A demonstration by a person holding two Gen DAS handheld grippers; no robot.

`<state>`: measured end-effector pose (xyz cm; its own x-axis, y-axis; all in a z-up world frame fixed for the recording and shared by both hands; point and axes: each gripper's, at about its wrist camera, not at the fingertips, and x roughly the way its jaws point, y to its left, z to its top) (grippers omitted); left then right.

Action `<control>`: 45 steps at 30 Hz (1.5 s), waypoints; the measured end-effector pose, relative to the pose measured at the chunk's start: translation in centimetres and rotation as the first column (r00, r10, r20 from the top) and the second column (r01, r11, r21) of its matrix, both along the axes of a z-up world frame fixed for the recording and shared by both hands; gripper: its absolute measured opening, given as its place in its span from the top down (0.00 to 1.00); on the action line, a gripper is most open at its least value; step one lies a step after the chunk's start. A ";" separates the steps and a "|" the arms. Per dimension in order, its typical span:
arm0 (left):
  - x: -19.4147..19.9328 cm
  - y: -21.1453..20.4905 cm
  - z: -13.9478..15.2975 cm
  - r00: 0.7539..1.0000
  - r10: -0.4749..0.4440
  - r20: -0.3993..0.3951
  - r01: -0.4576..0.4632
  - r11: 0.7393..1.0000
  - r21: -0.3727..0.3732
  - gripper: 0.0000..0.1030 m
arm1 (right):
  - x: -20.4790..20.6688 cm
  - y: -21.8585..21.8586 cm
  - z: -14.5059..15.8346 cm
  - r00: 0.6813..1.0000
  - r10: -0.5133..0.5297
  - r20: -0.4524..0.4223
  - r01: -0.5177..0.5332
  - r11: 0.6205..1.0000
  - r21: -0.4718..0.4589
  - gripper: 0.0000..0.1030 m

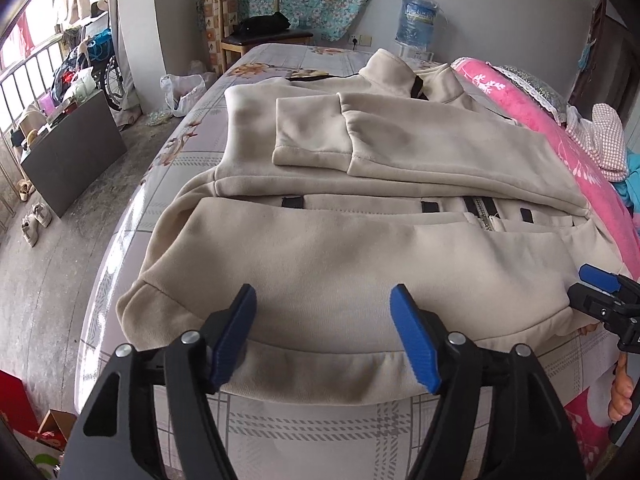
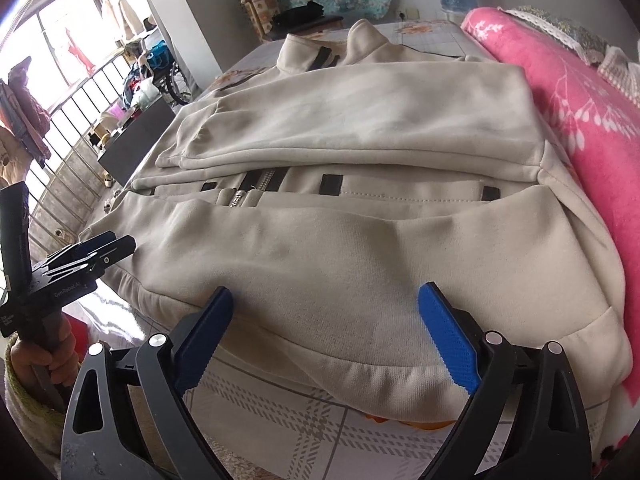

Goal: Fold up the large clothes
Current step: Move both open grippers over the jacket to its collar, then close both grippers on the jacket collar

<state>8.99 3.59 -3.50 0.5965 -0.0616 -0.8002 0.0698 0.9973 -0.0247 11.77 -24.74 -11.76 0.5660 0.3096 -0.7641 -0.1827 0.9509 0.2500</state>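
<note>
Jaws wide apart, both grippers [image 1: 323,334] [image 2: 326,338], over jacket [image 1: 360,264] hem.

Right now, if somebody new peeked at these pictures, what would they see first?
First the big cream jacket, spread across the bed with both sleeves folded over its front and a black zipper showing in the middle. Next the blue jaws of the left gripper and right gripper, both open, poised at the jacket's near hem. A bright pink blanket lies along the jacket's right side.

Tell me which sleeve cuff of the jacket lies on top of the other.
The cuff nearer the pink blanket, the right-hand cuff in the left wrist view: its edge overlaps the left-hand cuff.
</note>
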 end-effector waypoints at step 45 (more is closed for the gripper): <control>31.1 -4.9 7.7 0.998 0.021 -0.059 -0.032 0.982 -0.188 0.17 | 20.7 -3.4 13.4 0.994 -0.052 0.097 0.051 0.999 0.006 0.08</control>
<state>40.05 -1.31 4.17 0.5541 -0.1990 -0.8083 0.0362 0.9758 -0.2154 32.50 -28.10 1.66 0.6529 0.2807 -0.7035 -0.1571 0.9588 0.2368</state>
